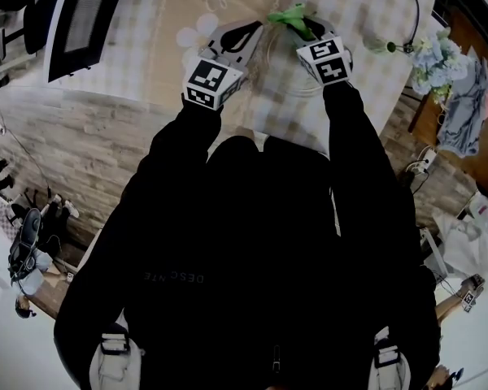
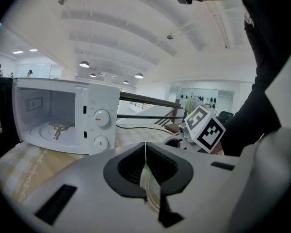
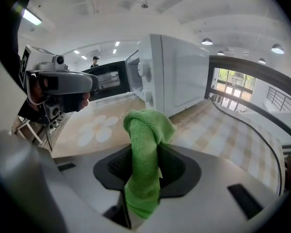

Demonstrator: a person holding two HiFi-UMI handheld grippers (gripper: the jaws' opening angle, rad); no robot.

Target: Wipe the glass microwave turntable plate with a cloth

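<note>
Left gripper point(image 2: 145, 149) first: its jaws are pressed together on the thin rim of the glass plate point(image 2: 150, 184). I see the plate edge-on, running down between the dark pads point(image 2: 128, 166). Over to the right gripper point(image 3: 144, 154), and that one is pinching the green cloth point(image 3: 145, 130). The cloth pokes up past the jaws in a folded bunch and also hangs down below them. From the head view I have both grippers raised side by side in front of me, over the table point(image 1: 374, 23) with its checked tablecloth. The left one is at the left and the right one at the right, close together. The cloth shows bright green at the far tip of the right gripper, and the plate is only a faint shape between the two. I cannot tell from any view whether the cloth is touching the glass. In the left gripper view the right gripper sits just to the right of my jaws. The white microwave point(image 2: 63, 120) stands on the far left of the table with its black door point(image 3: 106, 84) swung open. A roller ring point(image 2: 58, 128) lies on the floor of its white cavity. Some pale flowers point(image 1: 435, 55) stand off at the far right edge.
</note>
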